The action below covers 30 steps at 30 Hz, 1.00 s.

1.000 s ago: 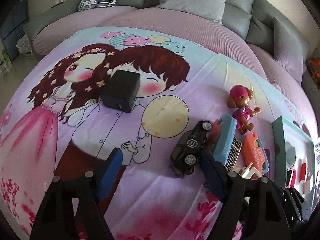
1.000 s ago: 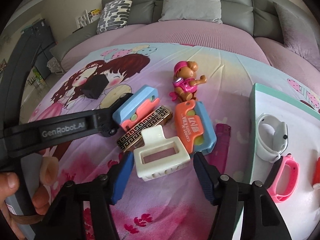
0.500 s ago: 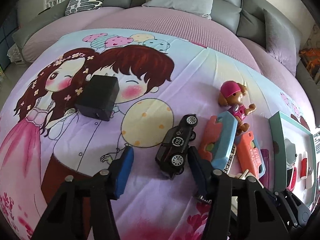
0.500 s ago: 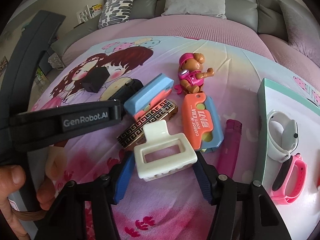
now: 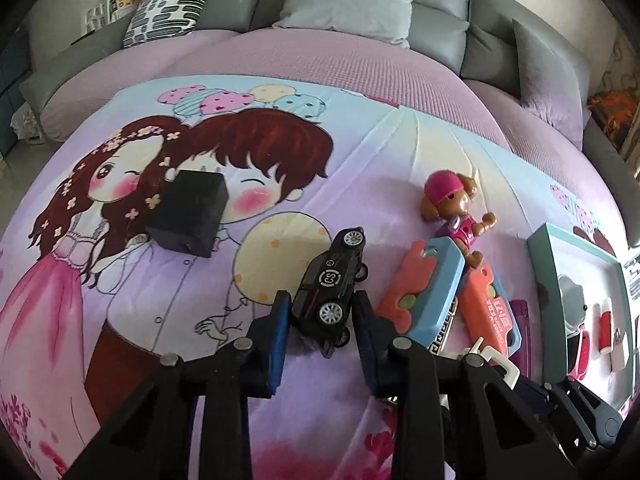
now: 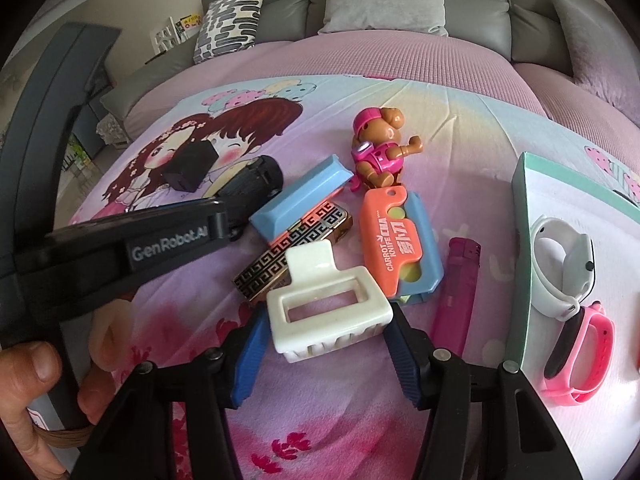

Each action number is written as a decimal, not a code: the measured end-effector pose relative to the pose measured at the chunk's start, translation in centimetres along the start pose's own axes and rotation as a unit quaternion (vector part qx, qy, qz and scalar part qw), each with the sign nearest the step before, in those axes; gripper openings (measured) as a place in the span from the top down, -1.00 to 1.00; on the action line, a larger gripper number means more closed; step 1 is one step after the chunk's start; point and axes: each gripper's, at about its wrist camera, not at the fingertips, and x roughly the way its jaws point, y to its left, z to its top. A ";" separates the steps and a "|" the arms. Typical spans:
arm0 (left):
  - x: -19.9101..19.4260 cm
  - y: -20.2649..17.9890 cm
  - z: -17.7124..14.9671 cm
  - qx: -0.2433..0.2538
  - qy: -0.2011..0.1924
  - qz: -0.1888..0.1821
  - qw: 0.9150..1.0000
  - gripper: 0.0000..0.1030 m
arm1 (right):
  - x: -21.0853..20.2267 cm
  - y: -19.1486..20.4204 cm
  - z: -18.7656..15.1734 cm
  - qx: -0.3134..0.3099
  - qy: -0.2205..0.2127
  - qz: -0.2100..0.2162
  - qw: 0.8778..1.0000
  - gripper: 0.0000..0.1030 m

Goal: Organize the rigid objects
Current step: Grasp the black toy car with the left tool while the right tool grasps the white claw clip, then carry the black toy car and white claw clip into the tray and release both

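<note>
A black toy car (image 5: 330,276) lies on the cartoon bedspread between the blue pads of my left gripper (image 5: 322,312). Its jaws are closing, and both pads touch the car's sides. In the right wrist view a white hair clip (image 6: 332,334) sits between the pads of my right gripper (image 6: 328,316), which presses on both its ends. The clip lies just in front of a gold patterned lighter (image 6: 288,256).
A toy dog (image 6: 378,148), a blue and coral knife toy (image 5: 432,284), an orange carrot knife (image 6: 394,240) and a magenta lighter (image 6: 456,296) lie close together. A black cube (image 5: 188,212) sits to the left. A teal-rimmed box (image 6: 520,240) at right holds wristbands.
My left gripper has slid right over the toy car and narrowed from wide open until its pads meet the car. The right gripper has edged forward and closed onto the hair clip.
</note>
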 end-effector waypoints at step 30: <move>-6.2 0.1 1.0 -0.014 -0.074 -0.007 0.997 0.47 | -3.9 -1.3 1.0 0.036 -0.061 0.014 0.997 -0.15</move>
